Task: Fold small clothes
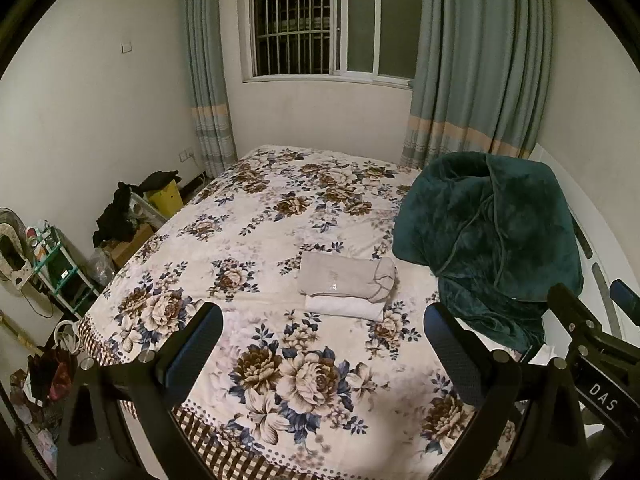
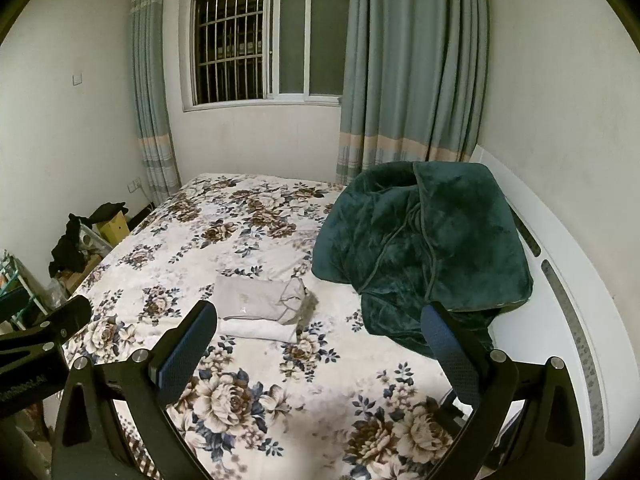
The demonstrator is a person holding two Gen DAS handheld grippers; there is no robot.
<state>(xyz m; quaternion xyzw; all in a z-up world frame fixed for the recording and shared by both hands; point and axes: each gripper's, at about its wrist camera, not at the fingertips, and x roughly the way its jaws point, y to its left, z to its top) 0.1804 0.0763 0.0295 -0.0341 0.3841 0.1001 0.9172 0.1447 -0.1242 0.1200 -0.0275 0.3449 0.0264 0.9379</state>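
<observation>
On a floral bedspread point(image 1: 256, 240), two soft, light folded garments point(image 1: 346, 284) are lying stacked as both grippers point(image 1: 322, 344) point(image 2: 320, 344) are hovering released, likeliest taking hold at an edge.

Walls: plain white point(image 1: 100, 120).
Window: barred point(image 1: 296, 20), dark outside.
Curtains: blue-grey, peach band point(image 2: 412, 80).
Bed: floral cover point(image 1: 248, 240), white headboard point(image 2: 560, 300).
Floor clutter: yellow box point(image 1: 166, 198), shelf rack point(image 1: 60, 272).

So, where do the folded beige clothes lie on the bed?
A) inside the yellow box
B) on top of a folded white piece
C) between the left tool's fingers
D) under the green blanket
B: the folded beige clothes rest on a folded white piece, clear of the green blanket.
</observation>
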